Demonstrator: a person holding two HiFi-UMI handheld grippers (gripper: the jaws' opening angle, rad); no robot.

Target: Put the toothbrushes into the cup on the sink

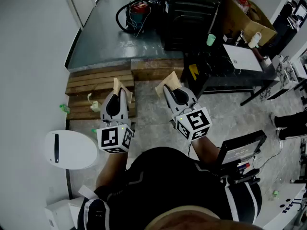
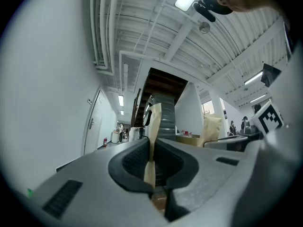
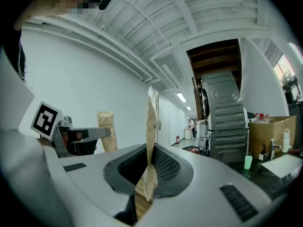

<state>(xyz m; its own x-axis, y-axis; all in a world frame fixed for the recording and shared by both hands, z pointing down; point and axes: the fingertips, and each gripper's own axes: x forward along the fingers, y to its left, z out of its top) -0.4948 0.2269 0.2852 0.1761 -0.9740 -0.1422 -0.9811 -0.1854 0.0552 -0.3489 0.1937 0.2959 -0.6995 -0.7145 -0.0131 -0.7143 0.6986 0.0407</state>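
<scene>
We note the left gripper [image 1: 118,96], jaws shut tight on a tan paper packet [image 2: 153,126] standing edge-on above the wooden steps [image 1: 96,86]. The right gripper [image 1: 173,91] pinches a second packet [image 3: 151,141] likewise, nearly closed.

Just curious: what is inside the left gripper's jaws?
A flat tan paper packet, pinched edge-on by the left gripper. Whatever the packet holds is covered by its paper.

wood steps [image 1: 100,86] ahead, desk [image 1: 216,80] rt, wall [image 1: 29,56] lft
</scene>
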